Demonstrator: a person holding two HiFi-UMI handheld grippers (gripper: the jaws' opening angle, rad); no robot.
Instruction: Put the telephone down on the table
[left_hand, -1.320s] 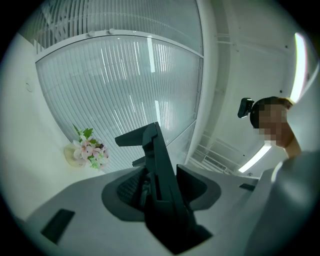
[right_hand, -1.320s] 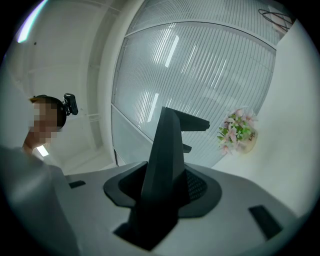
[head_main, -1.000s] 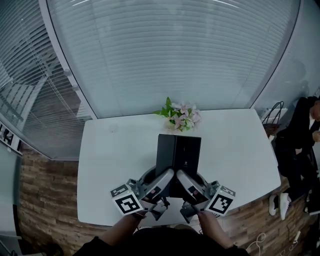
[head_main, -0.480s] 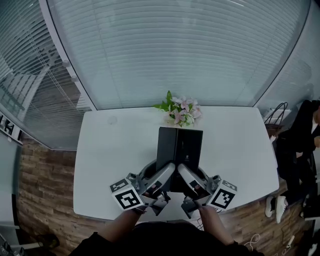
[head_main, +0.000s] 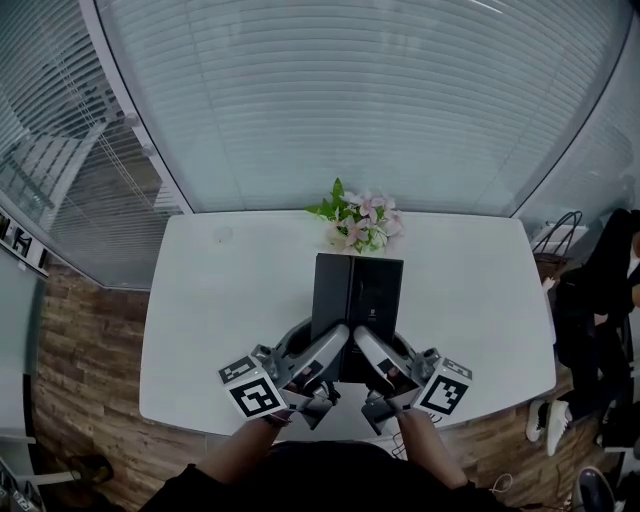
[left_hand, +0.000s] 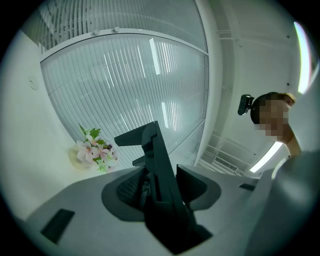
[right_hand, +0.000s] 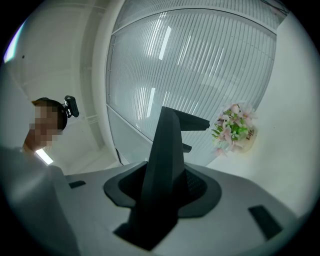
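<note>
One black telephone (head_main: 357, 298) held over near half of one white tabletop (head_main: 220, 320), two claws clenched on its near end, left claw (head_main: 318, 346), right claw (head_main: 385, 349), one flower bunch (head_main: 358, 222) beyond.

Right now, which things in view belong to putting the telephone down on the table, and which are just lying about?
Job in hand:
- telephone, black, held up over the table
- left gripper and right gripper, jaws closed on it
- white table

Lying about:
- flowers at the table's far edge
- person in dark clothes at the right edge
</note>
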